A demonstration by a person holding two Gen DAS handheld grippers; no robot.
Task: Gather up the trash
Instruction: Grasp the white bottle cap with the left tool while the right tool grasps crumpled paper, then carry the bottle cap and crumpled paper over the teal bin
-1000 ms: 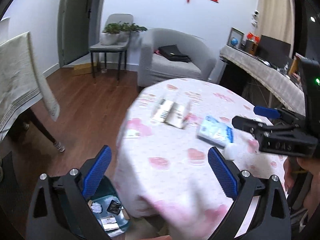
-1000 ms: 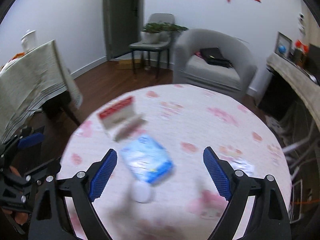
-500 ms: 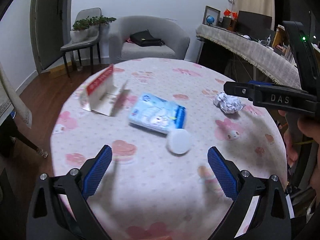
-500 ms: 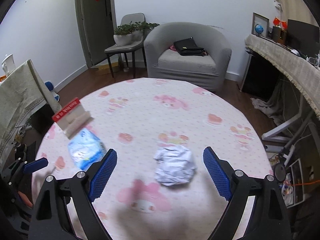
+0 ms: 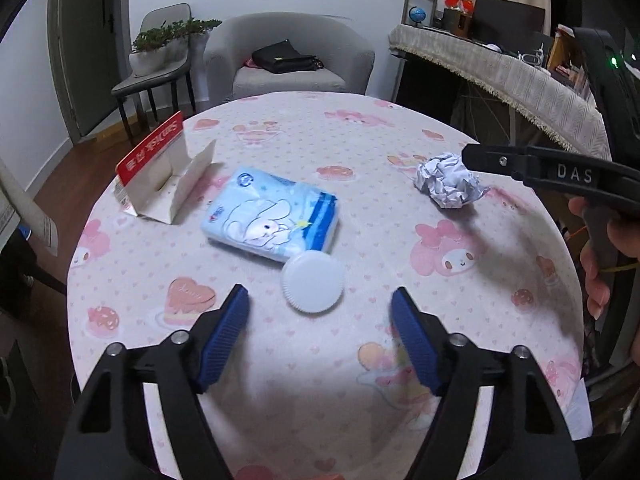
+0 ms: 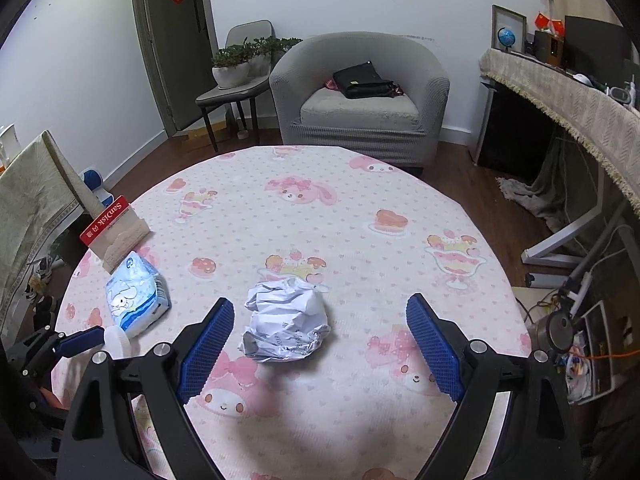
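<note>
The round table [image 6: 400,184] wears a pink cartoon cloth, and its rim curves clear all the way round. At about ten o'clock, close to the left edge, an opened red-and-white card box [image 5: 160,172] stands with its flaps spread. Just to its right lies a blue tissue pack [image 5: 272,214], and a white ribbed cap [image 5: 313,282] touches the pack's near corner.

The left gripper [image 5: 320,336] hangs over the near part of the cloth with the cap just ahead of its blue pads. Its jaws have just been closing in but stand apart, nothing pressed between them — bare cloth lies on both sides of the cap.

Toward two o'clock in the left view sits a crumpled paper ball [image 5: 448,180], well apart from the pack. The right gripper [image 6: 320,344] frames it, jaws spread wide, neither pad touching; the ball lies nearer the left pad, with open cloth on its right out to the table's edge.

Beyond the far rim stands a grey armchair [image 6: 360,92].
</note>
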